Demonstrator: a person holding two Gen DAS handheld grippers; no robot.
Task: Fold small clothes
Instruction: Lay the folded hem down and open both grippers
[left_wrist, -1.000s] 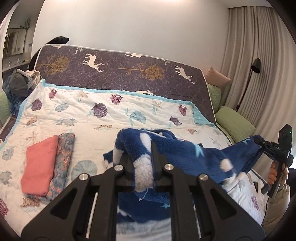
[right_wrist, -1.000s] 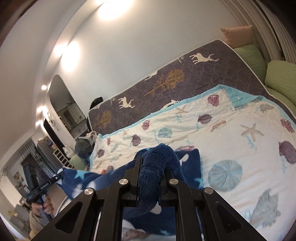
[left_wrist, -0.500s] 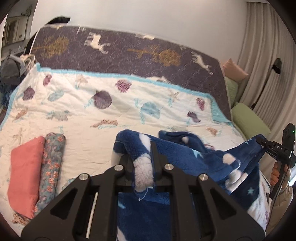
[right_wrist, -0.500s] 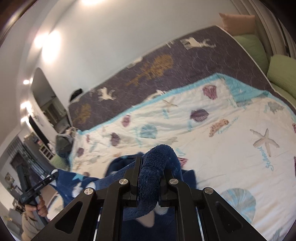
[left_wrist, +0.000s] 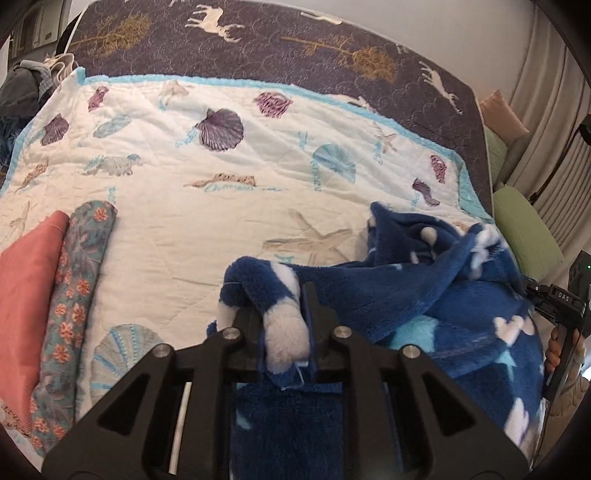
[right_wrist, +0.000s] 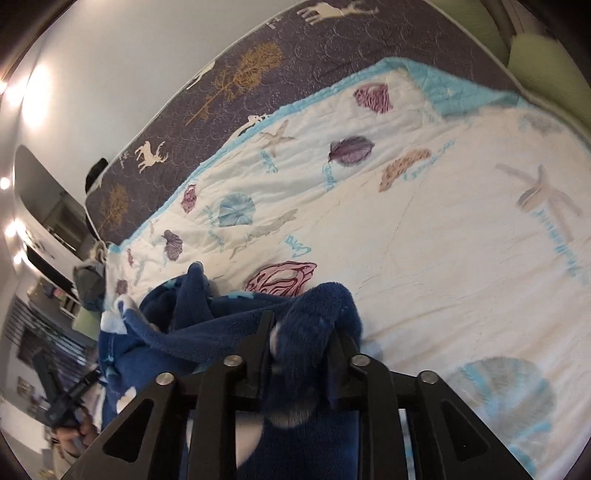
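A blue fleece garment (left_wrist: 424, 295) with white and pale-blue patches is held between the two grippers, above the near right part of the bed. The left gripper (left_wrist: 284, 332) is seen with its fingers (left_wrist: 317, 317) clamped on a bunched edge of the garment, a white patch of fleece being pinched between them. The right gripper (right_wrist: 299, 350) is likewise seen clamped on a dark blue fold of the same garment (right_wrist: 207, 325). Between the two grasps the fabric is spread in loose folds; whether its far folds rest on the quilt cannot be told.

In the left wrist view the right gripper (left_wrist: 554, 299) is visible at the far right edge, with the fabric drawn to it. In the right wrist view the left gripper (right_wrist: 70, 398) is visible at the lower left, blurred.

The bed is covered by a white quilt (left_wrist: 221, 184) printed with shells and starfish and edged in light blue. A dark mattress panel (left_wrist: 295, 40) with deer and tree motifs is seen beyond it. On the left of the quilt two folded items are laid side by side, touching: a coral cloth (left_wrist: 26, 295) and a floral-patterned cloth (left_wrist: 74, 295). Green cushions (left_wrist: 524, 229) are seen to the right of the bed.
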